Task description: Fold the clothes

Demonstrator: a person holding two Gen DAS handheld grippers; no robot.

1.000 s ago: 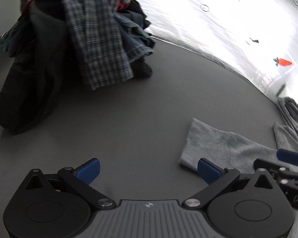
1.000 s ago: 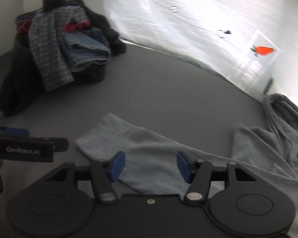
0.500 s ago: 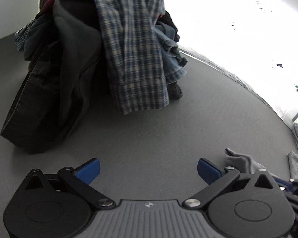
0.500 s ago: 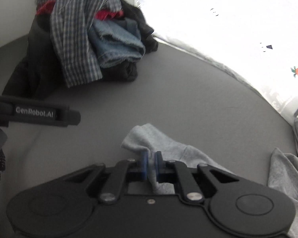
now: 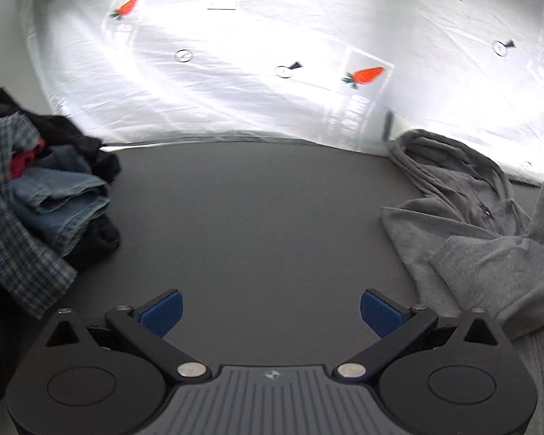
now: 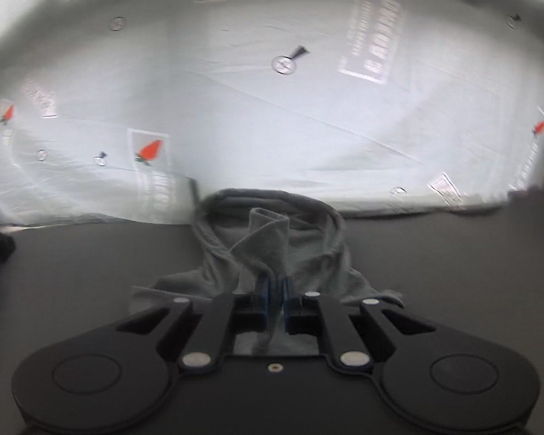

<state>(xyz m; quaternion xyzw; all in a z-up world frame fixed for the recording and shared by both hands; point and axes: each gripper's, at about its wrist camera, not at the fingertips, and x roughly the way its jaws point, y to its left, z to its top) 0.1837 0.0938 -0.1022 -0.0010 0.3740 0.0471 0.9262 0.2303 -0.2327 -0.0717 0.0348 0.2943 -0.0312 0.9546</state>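
Observation:
A grey hoodie [image 5: 468,232] lies on the dark grey table at the right of the left wrist view, its hood toward the white sheet. My left gripper [image 5: 271,313] is open and empty, low over bare table to the left of the hoodie. My right gripper [image 6: 274,291] is shut on the grey hoodie's sleeve [image 6: 268,239], which stands up folded above the fingers, with the hood [image 6: 272,199] lying behind it.
A pile of clothes [image 5: 36,210] with a plaid shirt, blue jeans and dark items sits at the left of the table. A white sheet with carrot prints [image 5: 366,74] hangs behind the table's far edge. Bare table [image 5: 257,217] lies between pile and hoodie.
My right gripper closed on the grey sleeve and carried it right, over the hoodie's body. My left gripper swung right, away from the clothes pile, staying open.

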